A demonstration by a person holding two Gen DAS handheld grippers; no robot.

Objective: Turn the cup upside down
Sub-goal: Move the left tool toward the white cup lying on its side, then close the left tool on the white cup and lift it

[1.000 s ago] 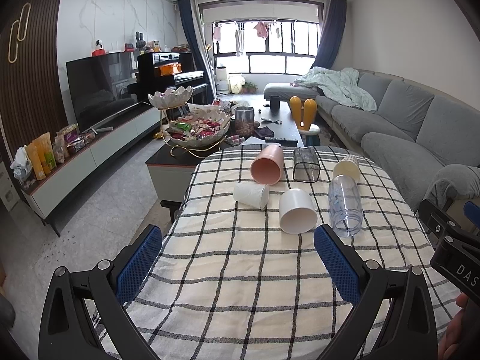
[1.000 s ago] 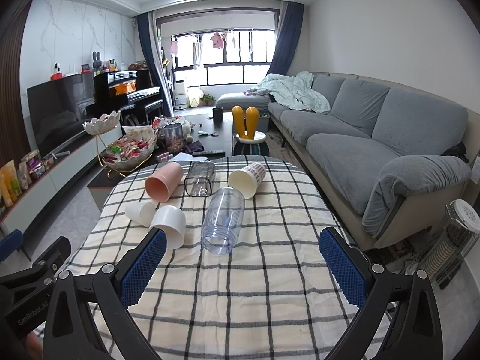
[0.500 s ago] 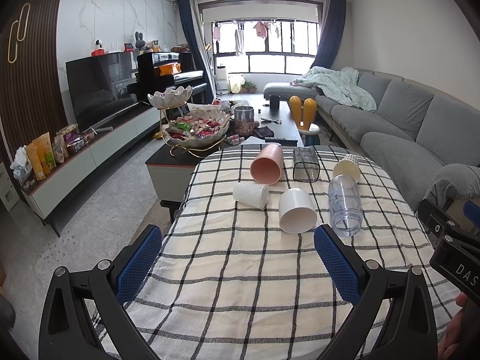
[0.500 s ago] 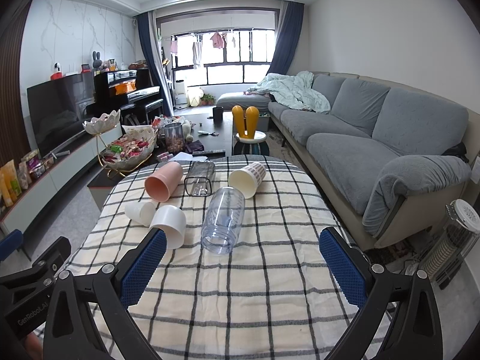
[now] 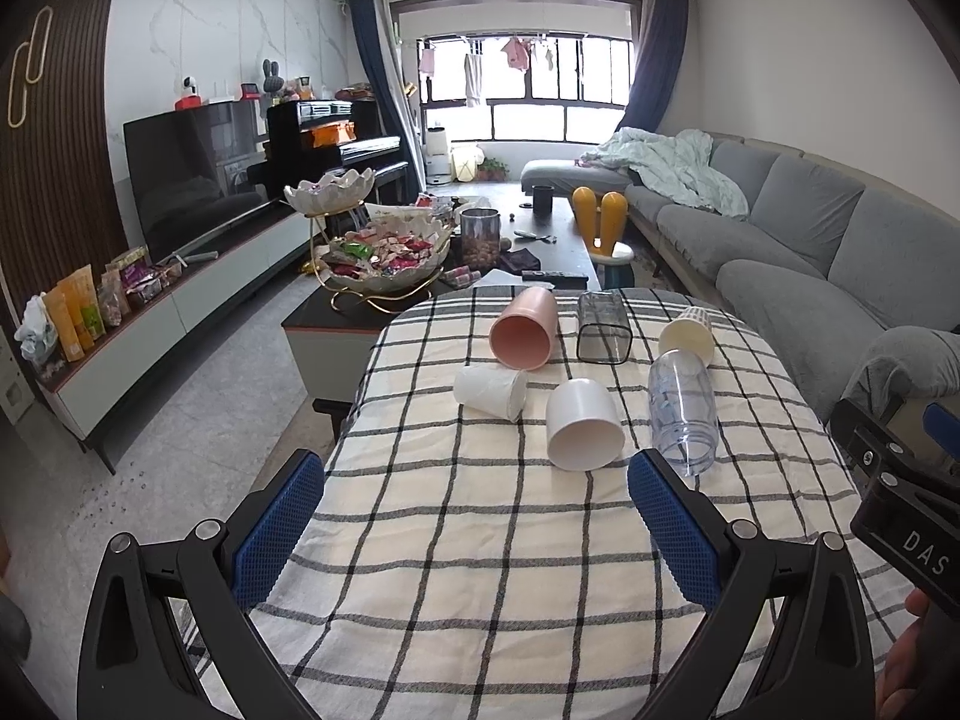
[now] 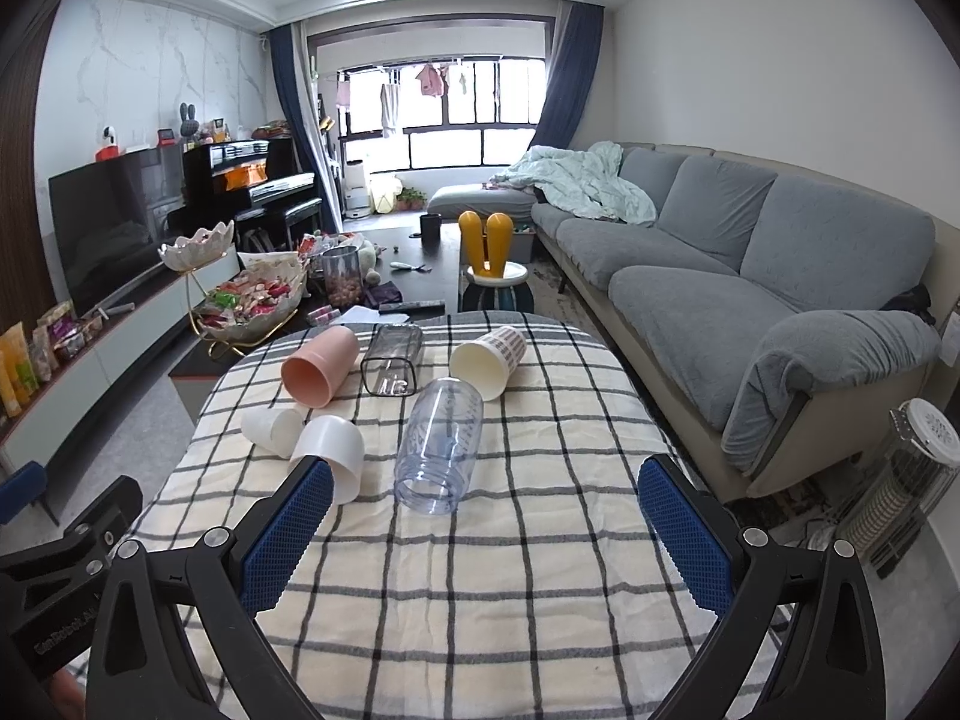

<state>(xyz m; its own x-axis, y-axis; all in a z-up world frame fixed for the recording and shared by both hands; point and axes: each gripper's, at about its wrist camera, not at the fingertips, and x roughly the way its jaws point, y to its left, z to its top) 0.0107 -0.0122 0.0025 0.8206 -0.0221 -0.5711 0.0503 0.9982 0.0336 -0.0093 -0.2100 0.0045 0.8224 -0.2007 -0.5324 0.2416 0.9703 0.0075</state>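
Several cups lie on their sides on the checked tablecloth (image 5: 480, 570): a pink cup (image 5: 523, 329), a small white cup (image 5: 491, 392), a larger white cup (image 5: 583, 433), a clear square cup (image 5: 602, 336), a cream patterned cup (image 5: 689, 333) and a clear tall cup (image 5: 683, 411). They also show in the right wrist view: pink cup (image 6: 320, 366), clear tall cup (image 6: 441, 443), cream cup (image 6: 487, 354), larger white cup (image 6: 331, 447). My left gripper (image 5: 477, 531) is open and empty, short of the cups. My right gripper (image 6: 486, 540) is open and empty, just short of the clear tall cup.
A low coffee table (image 5: 540, 240) with a snack bowl (image 5: 387, 261) and a jar stands beyond the table. A grey sofa (image 6: 750, 276) runs along the right. A TV stand (image 5: 150, 300) is at the left. A heater (image 6: 900, 480) stands on the floor at right.
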